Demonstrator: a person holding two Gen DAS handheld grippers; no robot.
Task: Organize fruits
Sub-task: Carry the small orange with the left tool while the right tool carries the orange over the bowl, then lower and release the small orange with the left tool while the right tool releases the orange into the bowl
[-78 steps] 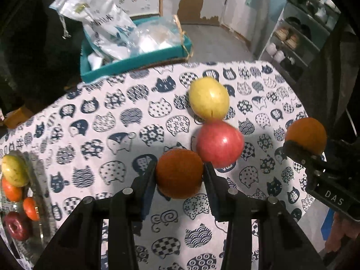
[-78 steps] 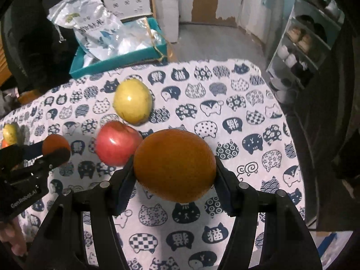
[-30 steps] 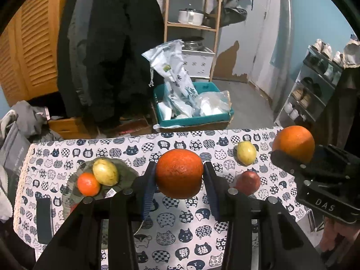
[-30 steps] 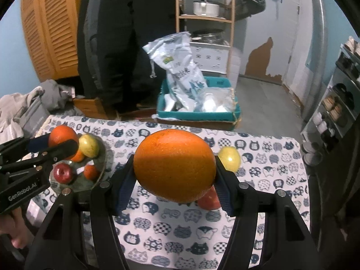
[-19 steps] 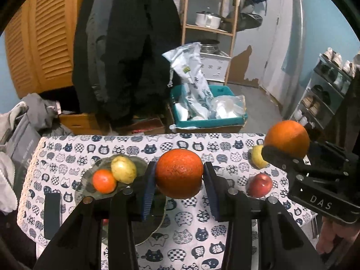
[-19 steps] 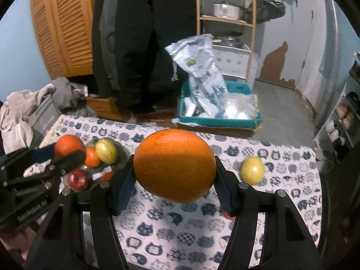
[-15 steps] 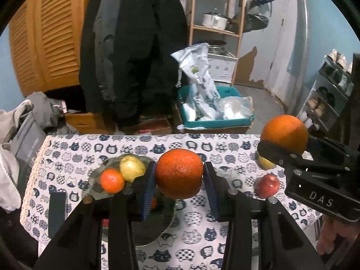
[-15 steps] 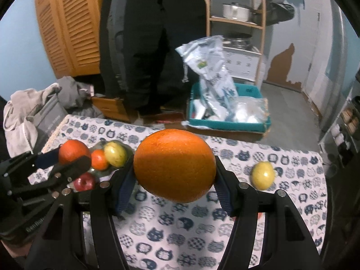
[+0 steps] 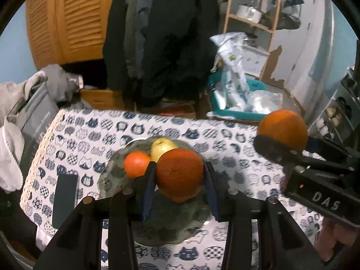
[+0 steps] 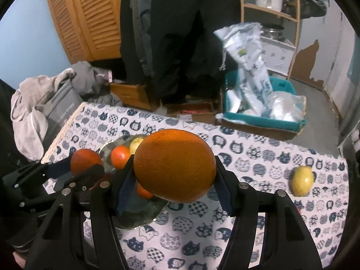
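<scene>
My left gripper [image 9: 178,181] is shut on a small dark orange [image 9: 178,173] and holds it above the grey plate [image 9: 171,227]. On the plate lie a tangerine [image 9: 136,164] and a yellow-green apple [image 9: 162,148]. My right gripper [image 10: 174,181] is shut on a large orange [image 10: 174,165], held over the table to the right of the plate [image 10: 137,218]. The large orange also shows in the left wrist view [image 9: 282,131]. A yellow apple [image 10: 302,180] lies on the tablecloth at the right. The left gripper's orange shows in the right wrist view [image 10: 85,160].
The table carries a cat-print cloth [image 9: 94,135]. A dark phone-like slab [image 9: 65,199] lies left of the plate. A teal box with plastic bags [image 10: 263,114] stands behind the table. Grey clothes [image 10: 33,112] pile at the left; coats hang behind.
Both grippers have moved left with their oranges. The left one now hangs over the plate, which looks nearer and lower in view. The red apple has dropped out of the left view.
</scene>
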